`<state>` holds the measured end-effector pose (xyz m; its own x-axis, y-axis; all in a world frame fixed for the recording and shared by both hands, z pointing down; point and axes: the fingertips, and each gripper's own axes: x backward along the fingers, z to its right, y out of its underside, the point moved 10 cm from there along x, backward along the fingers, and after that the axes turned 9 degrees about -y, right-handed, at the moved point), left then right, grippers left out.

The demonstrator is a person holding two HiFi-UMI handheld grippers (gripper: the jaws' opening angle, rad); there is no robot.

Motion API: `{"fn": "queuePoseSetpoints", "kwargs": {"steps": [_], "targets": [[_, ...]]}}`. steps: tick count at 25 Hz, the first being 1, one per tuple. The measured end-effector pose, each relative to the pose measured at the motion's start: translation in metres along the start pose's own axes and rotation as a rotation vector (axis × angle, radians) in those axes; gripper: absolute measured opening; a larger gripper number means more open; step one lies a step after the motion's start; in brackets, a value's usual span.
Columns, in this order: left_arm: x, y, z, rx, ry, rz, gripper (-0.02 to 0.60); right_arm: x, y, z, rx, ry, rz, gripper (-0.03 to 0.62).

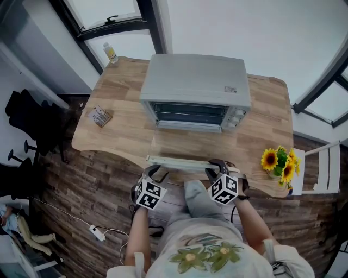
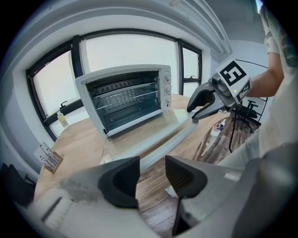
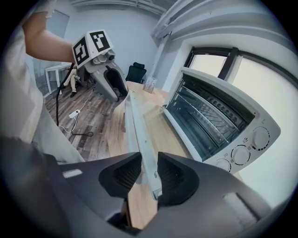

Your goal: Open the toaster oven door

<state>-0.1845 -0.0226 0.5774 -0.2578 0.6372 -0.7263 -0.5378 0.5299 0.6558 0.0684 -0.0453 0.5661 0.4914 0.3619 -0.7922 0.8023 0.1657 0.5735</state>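
Tabletop point(image 1: 125, 108): left tongs point(image 2: 152, 174) gape empty; right gripper view alone shows right tongs point(image 3: 149, 175) loosely straddling door handle point(image 3: 136, 126).

There is 1 toaster oven point(image 1: 193, 81) with 3 knobs point(image 3: 240, 154) on 1 wooden table point(image 1: 119, 92). Also on it are 1 bottle point(image 1: 111, 53), 1 small packet point(image 1: 100, 116) and 1 bunch of sunflowers point(image 1: 280, 163). There are 2 grippers: the left gripper point(image 1: 155, 171) and the right gripper point(image 1: 216, 166).

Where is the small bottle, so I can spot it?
Find the toaster oven on the wooden table. Beyond its left side, at the table's far corner by the window, stands the small bottle: upright and yellowish, unlike the flat packet lying nearer.
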Motion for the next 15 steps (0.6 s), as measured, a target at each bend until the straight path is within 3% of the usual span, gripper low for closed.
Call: {"fn": "queuePoseSetpoints", "kwargs": {"steps": [15], "targets": [[-0.004,-0.001,0.001,0.011,0.014,-0.007,0.178,-0.028,0.018,-0.013,0.001,-0.061,-0.072,0.124]]}}
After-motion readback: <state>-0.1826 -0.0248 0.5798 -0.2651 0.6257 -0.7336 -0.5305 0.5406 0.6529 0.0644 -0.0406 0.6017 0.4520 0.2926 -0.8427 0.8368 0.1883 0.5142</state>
